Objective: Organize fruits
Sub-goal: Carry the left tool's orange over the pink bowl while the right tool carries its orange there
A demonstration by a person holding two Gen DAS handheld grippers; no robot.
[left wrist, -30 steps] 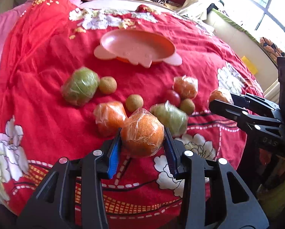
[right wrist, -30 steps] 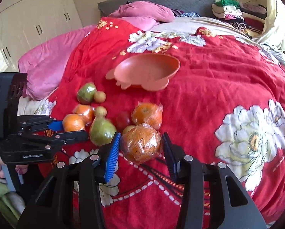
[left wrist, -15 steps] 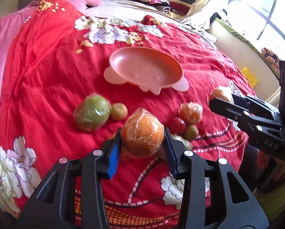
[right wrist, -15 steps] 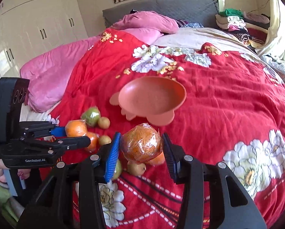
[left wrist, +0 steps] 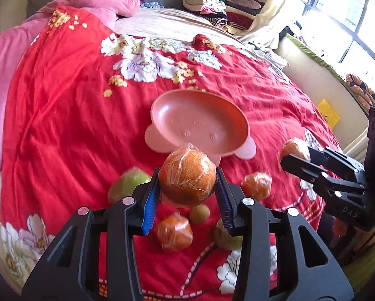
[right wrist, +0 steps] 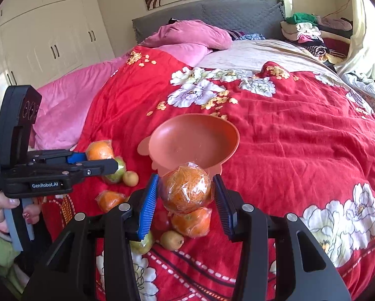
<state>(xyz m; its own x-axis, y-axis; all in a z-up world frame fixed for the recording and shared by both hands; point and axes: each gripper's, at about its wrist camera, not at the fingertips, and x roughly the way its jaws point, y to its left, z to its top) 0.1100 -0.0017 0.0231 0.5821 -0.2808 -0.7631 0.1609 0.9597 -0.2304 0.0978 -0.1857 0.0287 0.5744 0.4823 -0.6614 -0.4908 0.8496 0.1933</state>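
Wrapped orange [left wrist: 187,179] sitting pinched between the blue pads of the left gripper [left wrist: 187,188], plastic film crinkling against both faces; jaws closed on it, fruit hanging clear above the red bedspread [left wrist: 69,115]. A second wrapped orange [right wrist: 186,189] being clamped the same way in the right gripper [right wrist: 186,195], also lifted off the cloth.

Pink dish [left wrist: 200,123] lying just beyond both claws, straight ahead of the fingertips, bowl side up with nothing in it. From the left claw's view the held orange is overlapping the dish's near rim; from the right claw's view its orange is covering the near edge too [right wrist: 192,138].

Below and behind the left claw, on the bedspread: a loose wrapped orange [left wrist: 173,232] directly under the jaws, a small tan fruit [left wrist: 199,213] beside it, a green wrapped fruit [left wrist: 127,184] off to the claw's left, another wrapped orange [left wrist: 257,184] to its right.

Under the right claw: a wrapped orange [right wrist: 191,222], a red fruit [right wrist: 162,222] touching it, a small yellowish fruit [right wrist: 172,240] nearer the handle.

Each claw is showing in the other's view, side by side and apart. A person's hand [right wrist: 4,209] is gripping the left claw's handle.
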